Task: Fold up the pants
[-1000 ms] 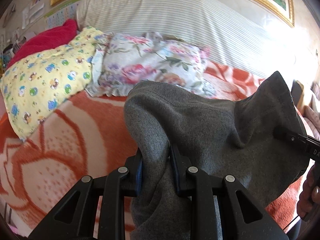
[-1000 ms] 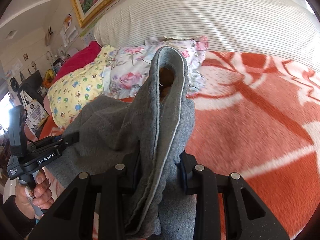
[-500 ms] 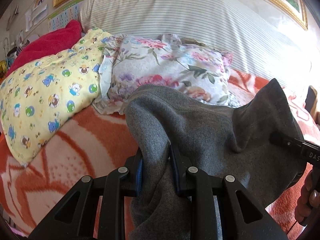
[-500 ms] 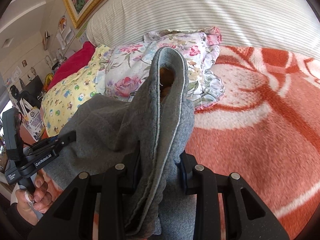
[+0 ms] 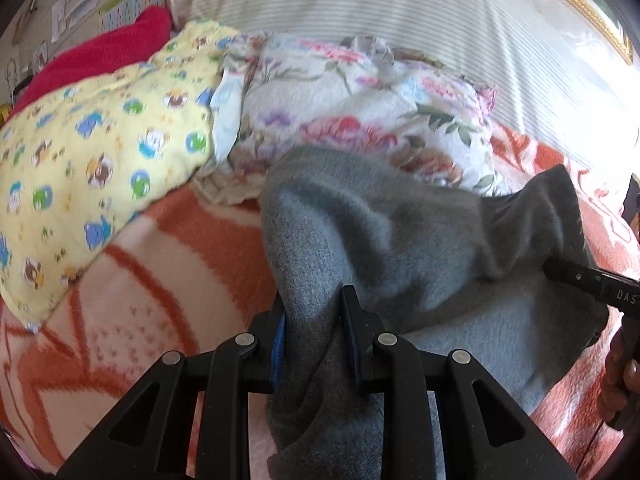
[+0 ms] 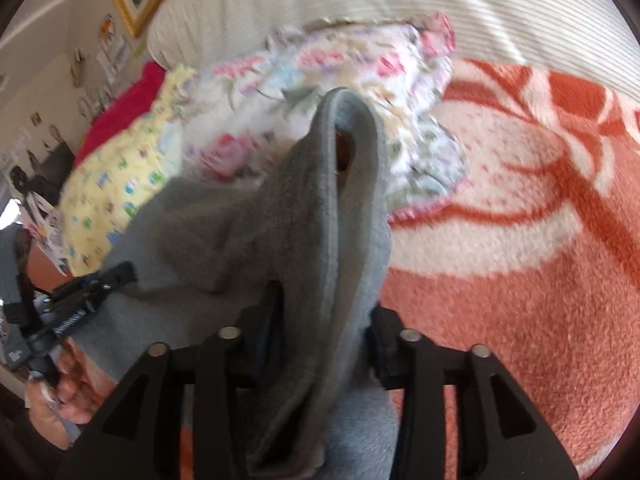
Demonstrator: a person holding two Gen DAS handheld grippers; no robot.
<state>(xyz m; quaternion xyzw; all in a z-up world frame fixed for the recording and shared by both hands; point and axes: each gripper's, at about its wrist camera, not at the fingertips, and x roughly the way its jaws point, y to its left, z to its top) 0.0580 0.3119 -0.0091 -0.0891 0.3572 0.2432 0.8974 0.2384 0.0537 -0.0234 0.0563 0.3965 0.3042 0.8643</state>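
The grey fleece pants hang between my two grippers above the bed. My left gripper is shut on one bunched corner of the pants. My right gripper is shut on the other corner, where the pants fold into an upright loop. In the left wrist view the right gripper's tip bites the cloth at the right edge. In the right wrist view the left gripper holds the cloth at the left. The fingertips are hidden by fabric.
The bed carries an orange and cream blanket. A yellow cartoon-print pillow, a floral pillow and a red pillow lie ahead. A striped headboard cushion stands behind. The blanket spreads to the right.
Both grippers have moved forward toward the pillows with the pants still held. The pillows look larger and closer now. The grip on the cloth is unchanged.
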